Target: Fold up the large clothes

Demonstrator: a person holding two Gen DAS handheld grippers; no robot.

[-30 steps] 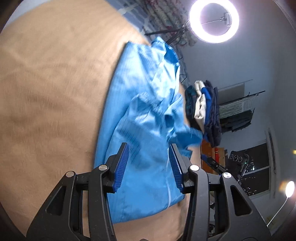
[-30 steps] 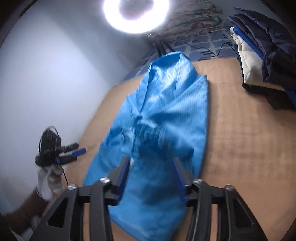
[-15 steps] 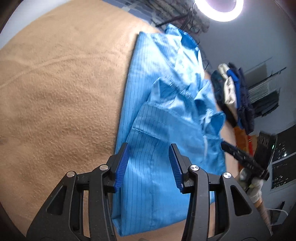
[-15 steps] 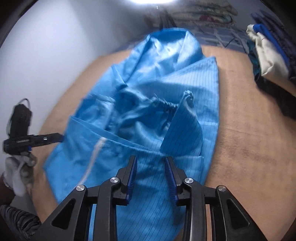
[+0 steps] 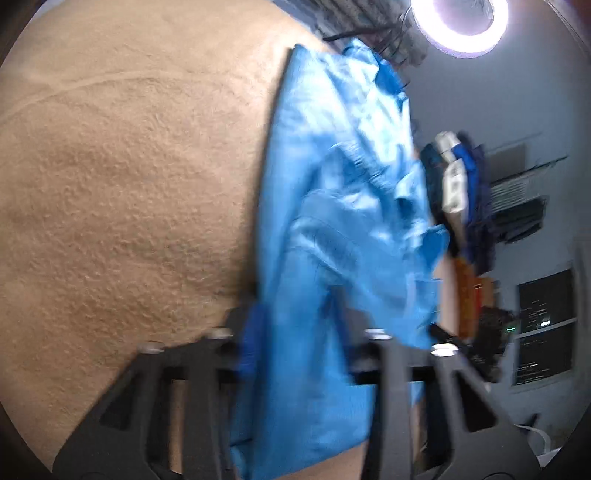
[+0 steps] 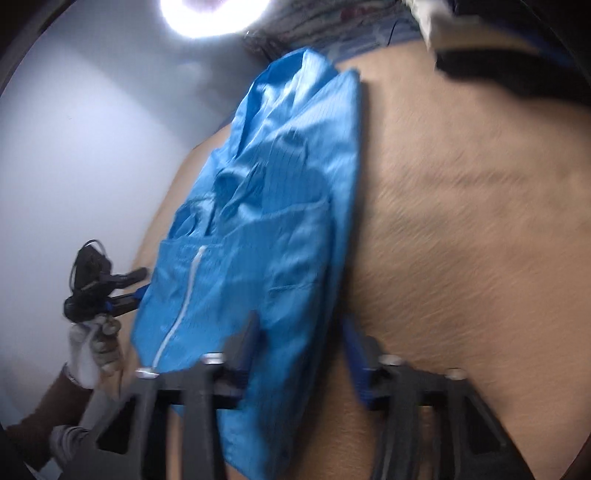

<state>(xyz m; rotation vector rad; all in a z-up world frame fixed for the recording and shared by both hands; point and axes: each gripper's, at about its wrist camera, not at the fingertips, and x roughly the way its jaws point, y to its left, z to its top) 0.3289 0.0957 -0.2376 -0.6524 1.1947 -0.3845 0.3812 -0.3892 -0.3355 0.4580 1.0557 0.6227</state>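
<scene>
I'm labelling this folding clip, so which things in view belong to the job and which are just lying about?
Part of the job:
- blue garment
- left gripper, jaws closing over its hem
- right gripper, jaws closing over its edge
- tan blanket underneath

Lying about:
- stack of folded clothes
- ring light

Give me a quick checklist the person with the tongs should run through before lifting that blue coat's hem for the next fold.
1. Blue coat lies on the tan blanket: ok.
2. Sleeves folded in over the body: ok.
3. Left tongs straddle the hem, jaws closing: ok.
4. Right tongs straddle the hem's other corner, jaws closing: ok.
5. Firm pinch on cloth in both: cannot tell, views blurred.
6. Stack of folded clothes apart from the coat: ok.
</scene>
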